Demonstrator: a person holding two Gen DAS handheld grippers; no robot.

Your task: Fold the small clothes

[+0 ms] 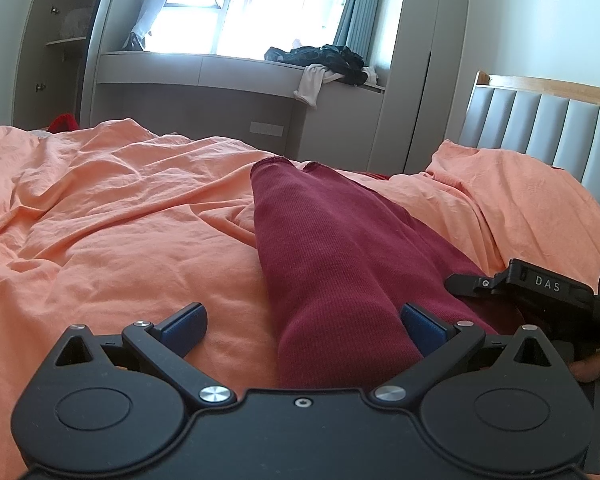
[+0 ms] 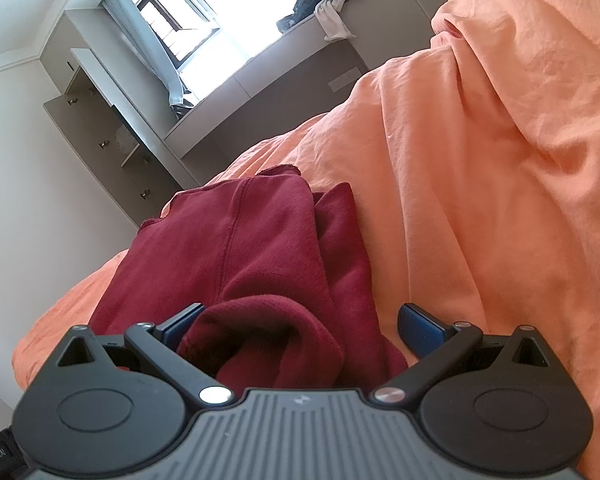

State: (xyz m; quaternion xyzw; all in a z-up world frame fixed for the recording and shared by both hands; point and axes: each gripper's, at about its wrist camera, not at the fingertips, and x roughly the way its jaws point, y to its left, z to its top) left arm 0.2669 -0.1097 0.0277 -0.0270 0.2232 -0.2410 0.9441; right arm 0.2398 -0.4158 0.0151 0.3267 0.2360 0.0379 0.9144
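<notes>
A dark red knit garment (image 1: 332, 256) lies on the orange bedsheet (image 1: 120, 220), stretching away from me. My left gripper (image 1: 304, 326) is open, low over the near end of the garment, with cloth between its blue pads (image 1: 184, 324). My right gripper (image 2: 300, 326) is open over the same garment (image 2: 252, 240), tilted, with a bunched fold of the cloth between its fingers. The right gripper also shows at the right edge of the left wrist view (image 1: 540, 288), next to the garment.
An orange pillow (image 1: 520, 192) and a grey padded headboard (image 1: 548, 132) are at the right. A window bench (image 1: 228, 68) behind the bed carries a heap of dark and white clothes (image 1: 328, 64). Wardrobes (image 1: 60, 48) stand on both sides.
</notes>
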